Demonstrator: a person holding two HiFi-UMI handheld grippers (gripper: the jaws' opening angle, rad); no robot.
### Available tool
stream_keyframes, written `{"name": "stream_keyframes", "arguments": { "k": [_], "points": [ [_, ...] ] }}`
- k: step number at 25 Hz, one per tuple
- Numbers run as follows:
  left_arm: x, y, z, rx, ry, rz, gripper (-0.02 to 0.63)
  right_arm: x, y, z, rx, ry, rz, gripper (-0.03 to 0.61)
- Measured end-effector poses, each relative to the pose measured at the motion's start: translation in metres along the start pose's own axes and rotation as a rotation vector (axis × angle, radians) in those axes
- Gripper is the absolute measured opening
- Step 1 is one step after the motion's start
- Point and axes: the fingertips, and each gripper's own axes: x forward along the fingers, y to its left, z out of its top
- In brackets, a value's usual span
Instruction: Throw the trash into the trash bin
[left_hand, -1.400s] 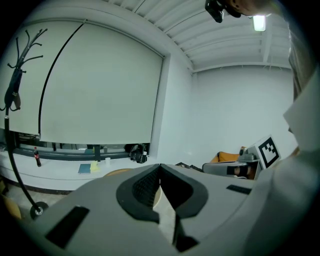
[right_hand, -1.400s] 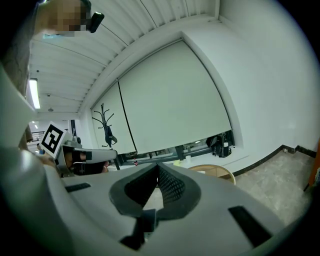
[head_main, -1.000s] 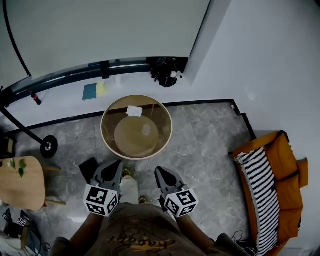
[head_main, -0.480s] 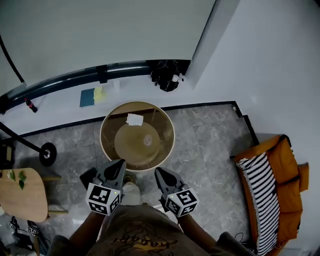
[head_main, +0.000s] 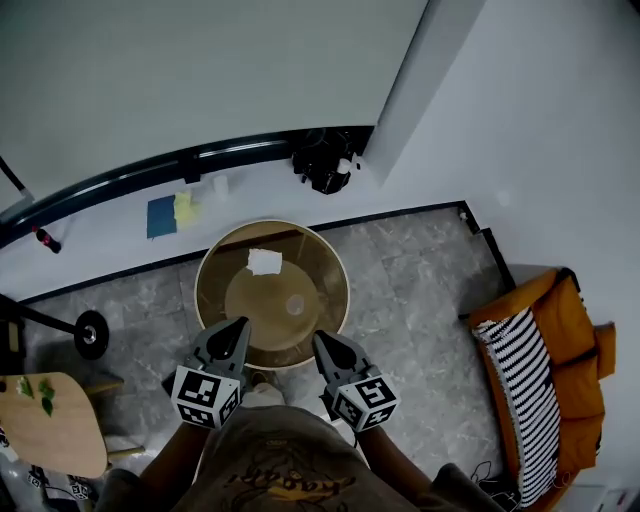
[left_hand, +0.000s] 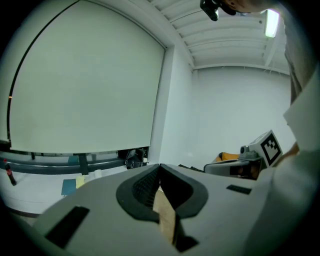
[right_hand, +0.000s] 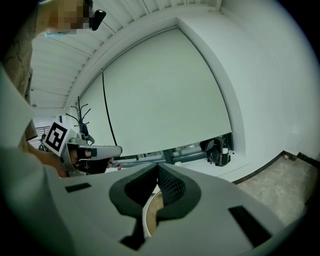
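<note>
Head view, looking steeply down on a person standing over the trash bin (head_main: 346, 292), a round, open, tan-walled container on the grey tiled floor (head_main: 420, 290). The trash (head_main: 265, 262), a white crumpled piece, already lies inside the bin on the far side of its bottom; a smaller pale spot nearer the middle cannot be identified. The left gripper (head_main: 236, 328) and the right gripper (head_main: 322, 340) hang side by side just above the near rim, tips pointing over the bin. Each gripper's own view shows its fingers together at the tips with nothing clamped; only the bin's rim and tan inside show through the gap below them.

Judged risks: both grippers hang so near the rim that a low or careless move could strike it and shift or tip the light-looking bin, spilling the trash back onto the floor. Any reach inside with closed fingers could drag the piece up the wall. The orange bag (head_main: 555, 330) stands well apart and poses no hazard.
</note>
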Motion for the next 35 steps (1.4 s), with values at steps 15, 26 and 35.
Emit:
{"name": "stream_keyframes", "arguments": {
  "k": [15,26,35],
  "points": [
    [0.064,0.026,0.031,0.024,0.007,-0.013,0.018,0.051,-0.038,0.041,-0.009,-0.004,-0.003,0.017],
    [0.112,0.04,-0.001,-0.06,0.059,0.006,0.018,0.086,-0.086,0.026,-0.01,0.062,0.013,0.017],
    [0.158,0.056,-0.059,-0.098,0.089,0.048,0.018,0.116,-0.123,-0.016,0.019,0.093,0.014,0.017]
  ]
}}
